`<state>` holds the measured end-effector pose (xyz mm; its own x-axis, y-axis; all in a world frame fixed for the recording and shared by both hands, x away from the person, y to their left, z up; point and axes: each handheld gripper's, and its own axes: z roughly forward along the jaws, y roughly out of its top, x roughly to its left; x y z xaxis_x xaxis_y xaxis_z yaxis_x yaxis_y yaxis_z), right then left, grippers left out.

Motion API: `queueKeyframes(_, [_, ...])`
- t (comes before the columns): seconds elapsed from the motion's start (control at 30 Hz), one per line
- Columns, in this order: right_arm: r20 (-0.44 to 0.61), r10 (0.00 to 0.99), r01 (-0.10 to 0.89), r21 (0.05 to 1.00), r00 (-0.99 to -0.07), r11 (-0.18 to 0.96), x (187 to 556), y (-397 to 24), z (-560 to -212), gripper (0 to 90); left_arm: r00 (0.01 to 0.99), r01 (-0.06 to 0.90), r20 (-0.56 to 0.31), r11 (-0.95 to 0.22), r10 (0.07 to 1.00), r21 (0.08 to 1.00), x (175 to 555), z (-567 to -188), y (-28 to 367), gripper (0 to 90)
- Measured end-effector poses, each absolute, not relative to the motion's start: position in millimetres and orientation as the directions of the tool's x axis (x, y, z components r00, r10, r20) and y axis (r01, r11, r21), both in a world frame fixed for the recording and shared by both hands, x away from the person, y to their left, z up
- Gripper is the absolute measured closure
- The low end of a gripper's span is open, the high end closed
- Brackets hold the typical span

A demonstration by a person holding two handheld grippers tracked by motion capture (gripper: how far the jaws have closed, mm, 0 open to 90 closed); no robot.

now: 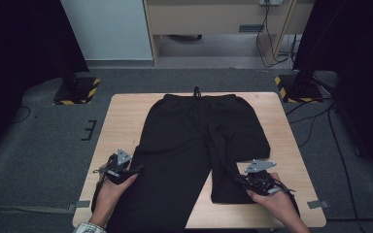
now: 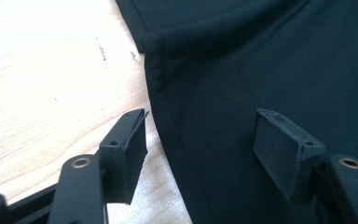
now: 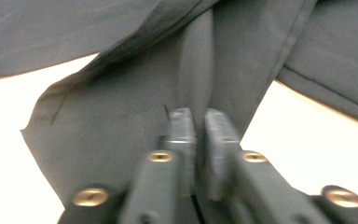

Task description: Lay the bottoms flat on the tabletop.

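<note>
At lower left, the left hand-held gripper [image 1: 137, 170] stands open over the black trousers [image 1: 194, 141]; at lower right, the right hand-held gripper [image 1: 238, 179] is nearly closed, pinching their cloth on the worktop [image 1: 121, 116].

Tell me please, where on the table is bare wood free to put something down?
Free patches on the table: a wide strip left of the black trousers, a strip to their right up to the table's right edge, and a wedge between the two legs at the near edge. It is crowded at the near corners, where the left gripper and right gripper work on the legs.
</note>
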<state>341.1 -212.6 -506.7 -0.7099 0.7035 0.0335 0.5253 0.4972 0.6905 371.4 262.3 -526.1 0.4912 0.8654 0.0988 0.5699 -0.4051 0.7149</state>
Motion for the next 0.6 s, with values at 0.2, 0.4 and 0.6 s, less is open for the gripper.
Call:
queueKeyframes(0.2, [0.052, 0.728, 0.516, 0.740, -0.684, 0.432, 361.6, -213.3, -488.7, 50.1, 0.525, 0.559, 0.090, -0.422, 0.846, 0.714, 371.1, -527.7, 253.0, 32.5])
queueKeyframes(0.4, [0.052, 0.742, 0.512, 0.756, -0.668, 0.408, 400.5, -184.5, -480.0, 44.7, 0.534, 0.559, 0.070, -0.414, 0.843, 0.719, 372.1, -529.2, 249.2, 32.4])
queueKeyframes(0.6, [0.082, 0.781, 0.535, 0.772, -0.619, 0.343, 449.6, -149.8, -477.3, 40.2, 0.530, 0.567, 0.043, -0.391, 0.847, 0.725, 372.5, -530.9, 252.0, 32.0])
